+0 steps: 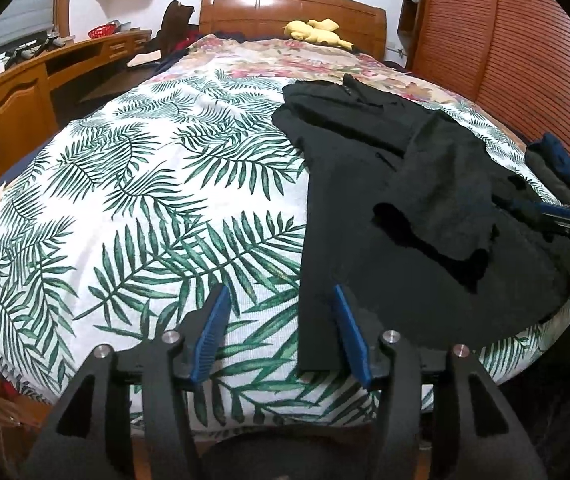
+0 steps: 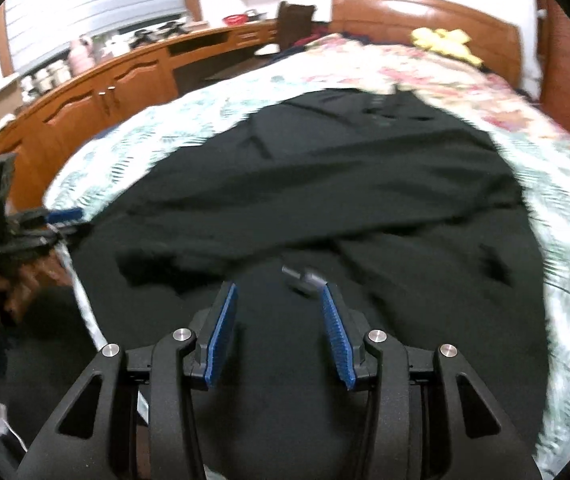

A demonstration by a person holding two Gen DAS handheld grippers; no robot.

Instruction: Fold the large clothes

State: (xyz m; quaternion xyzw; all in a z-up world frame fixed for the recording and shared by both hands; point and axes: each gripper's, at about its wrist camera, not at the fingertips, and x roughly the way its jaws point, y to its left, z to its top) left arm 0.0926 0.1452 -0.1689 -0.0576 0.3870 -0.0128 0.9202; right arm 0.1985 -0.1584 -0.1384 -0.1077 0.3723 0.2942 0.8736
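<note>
A large black garment (image 1: pixel 417 216) lies partly folded on the right side of the bed, over a leaf-print cover (image 1: pixel 145 200). It fills the middle of the right wrist view (image 2: pixel 325 200), which is blurred. My left gripper (image 1: pixel 281 292) is open and empty, just above the garment's near left edge. My right gripper (image 2: pixel 279 290) is open and empty above the garment's near part; a small grey tag or loop (image 2: pixel 305 276) shows by its right fingertip. The right gripper also shows at the right edge of the left wrist view (image 1: pixel 565 210).
A wooden headboard (image 1: pixel 293 12) and a yellow plush toy (image 1: pixel 317 32) are at the far end of the bed. A wooden desk with cabinets (image 1: pixel 25 92) runs along the left. A slatted wooden wardrobe (image 1: pixel 525 60) stands on the right.
</note>
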